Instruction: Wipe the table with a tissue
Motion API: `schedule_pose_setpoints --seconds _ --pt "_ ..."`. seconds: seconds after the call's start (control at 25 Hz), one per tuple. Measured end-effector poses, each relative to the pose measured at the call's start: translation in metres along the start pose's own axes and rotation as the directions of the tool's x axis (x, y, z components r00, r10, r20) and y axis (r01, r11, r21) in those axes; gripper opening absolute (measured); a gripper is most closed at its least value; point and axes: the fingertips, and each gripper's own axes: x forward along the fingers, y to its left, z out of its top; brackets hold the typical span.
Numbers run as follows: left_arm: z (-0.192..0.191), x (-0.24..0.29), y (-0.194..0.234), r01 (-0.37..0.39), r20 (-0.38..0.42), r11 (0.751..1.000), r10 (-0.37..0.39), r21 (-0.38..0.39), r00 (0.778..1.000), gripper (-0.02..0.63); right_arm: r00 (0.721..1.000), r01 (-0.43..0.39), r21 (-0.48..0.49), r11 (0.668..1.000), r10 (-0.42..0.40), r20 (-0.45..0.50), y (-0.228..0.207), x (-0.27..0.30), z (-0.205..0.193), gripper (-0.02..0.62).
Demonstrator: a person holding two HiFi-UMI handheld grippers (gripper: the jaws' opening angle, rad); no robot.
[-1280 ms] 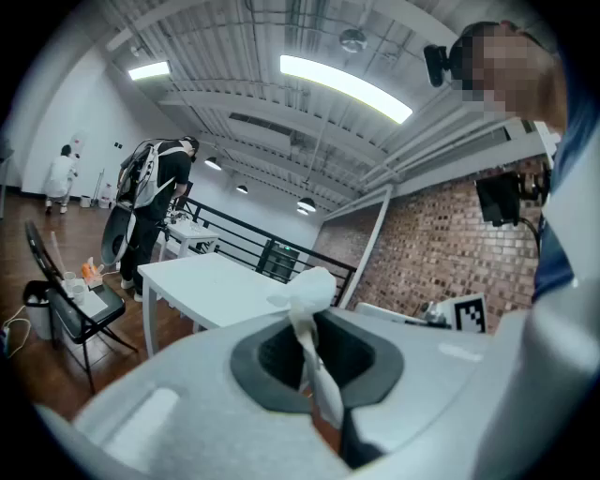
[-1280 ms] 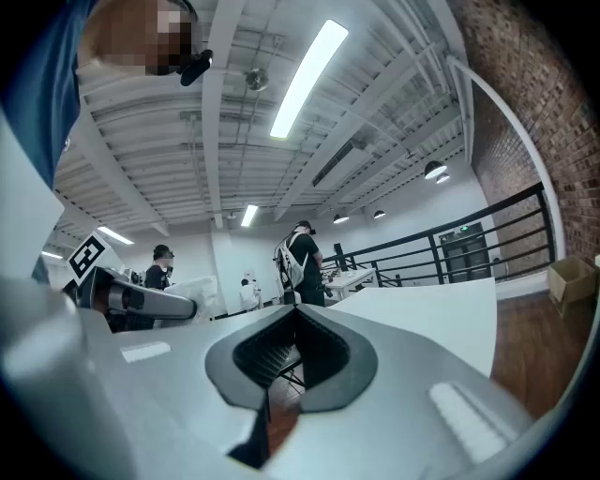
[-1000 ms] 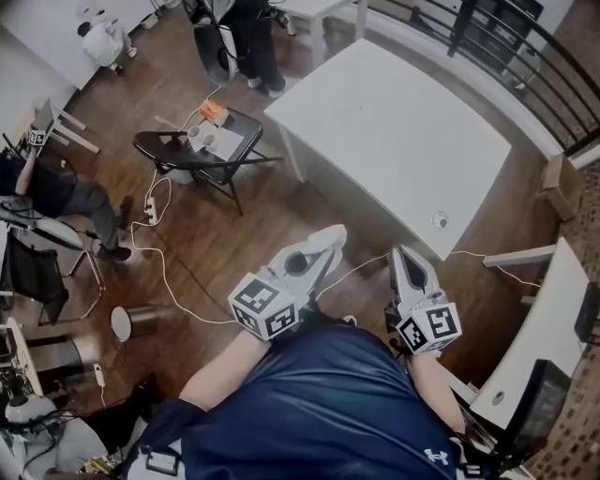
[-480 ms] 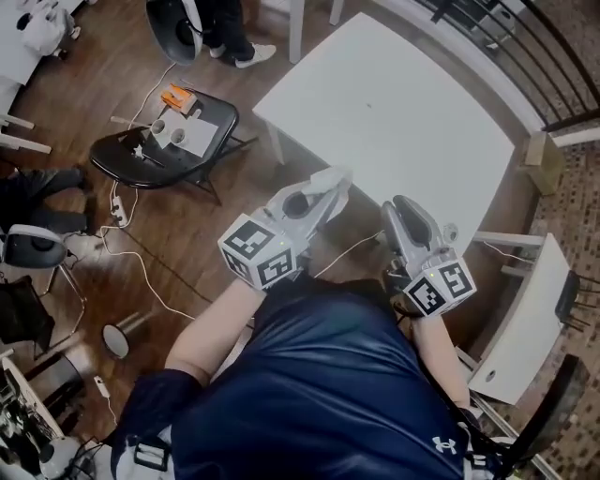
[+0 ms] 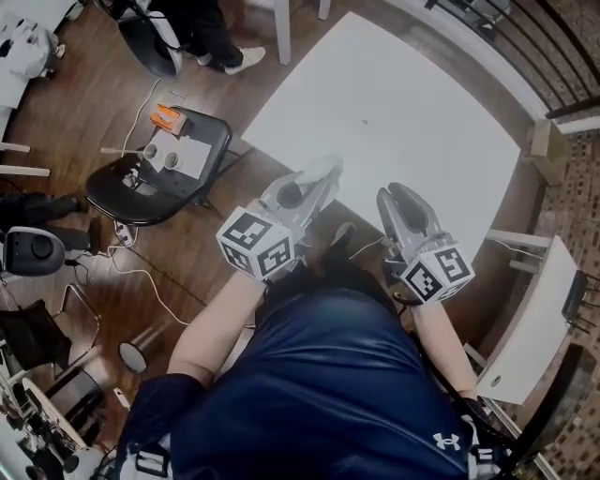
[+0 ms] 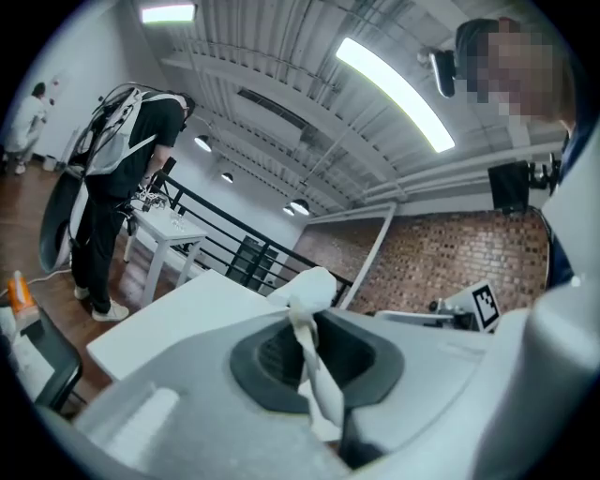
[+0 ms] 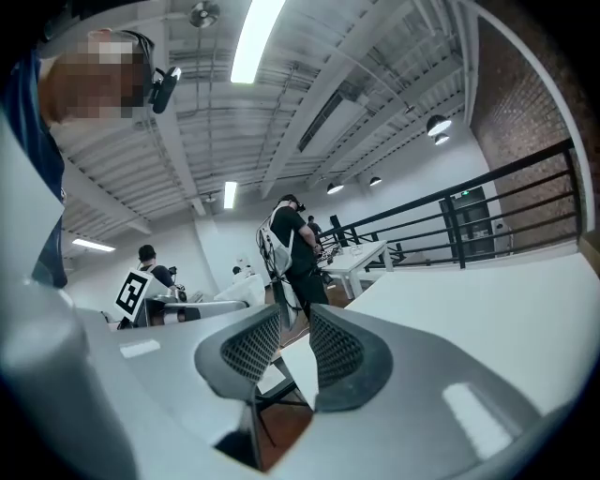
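Observation:
In the head view the white table (image 5: 394, 122) lies ahead, its near edge under both gripper tips. My left gripper (image 5: 314, 180) is shut on a crumpled white tissue (image 5: 325, 171), which sticks out past its tips over the table's near corner. The left gripper view shows the tissue (image 6: 314, 298) pinched as a twisted strip between the dark pads of the left gripper (image 6: 311, 352), with the table (image 6: 178, 314) beyond. My right gripper (image 5: 401, 202) hovers at the table's edge. The right gripper view shows that gripper (image 7: 295, 349) open, nothing between its pads, beside the table (image 7: 487, 319).
A black folding chair (image 5: 202, 173) with cups and an orange item stands on the wooden floor at left, cables trailing near it. A person with a backpack (image 5: 178, 28) stands beyond. A second white desk (image 5: 534, 319) is at right, a railing (image 5: 525, 42) and a cardboard box (image 5: 542, 148) behind the table.
Both grippers have moved forward to the table's near edge, the left still holding the tissue. The right gripper's jaws have spread apart.

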Motion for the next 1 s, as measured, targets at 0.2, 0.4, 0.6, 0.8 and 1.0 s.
schedule_pose_setpoints --seconds 0.2,0.4,0.6,0.8,1.0 --pt "-0.007 0.043 0.041 -0.112 -0.102 0.990 0.120 0.082 0.988 0.009 1.000 0.024 0.019 1.000 -0.025 0.014 -0.055 0.018 0.013 0.075" --pt "-0.031 0.100 0.095 -0.208 -0.246 0.965 0.244 0.161 0.938 0.009 0.998 0.054 0.042 0.998 -0.055 0.024 -0.108 0.017 0.018 0.011" --pt "-0.061 0.144 0.139 -0.243 -0.338 0.945 0.307 0.219 0.890 0.009 0.997 0.075 0.082 0.994 -0.074 -0.009 -0.141 0.019 0.006 0.011" --pt "-0.085 0.174 0.156 -0.217 -0.403 0.947 0.298 0.235 0.865 0.009 0.992 0.126 0.101 0.987 -0.123 -0.036 -0.161 0.020 -0.006 0.011" --pt "-0.100 0.198 0.182 -0.177 -0.488 0.931 0.322 0.320 0.811 0.009 0.987 0.159 0.136 0.978 -0.155 -0.041 -0.168 0.031 -0.014 0.011"
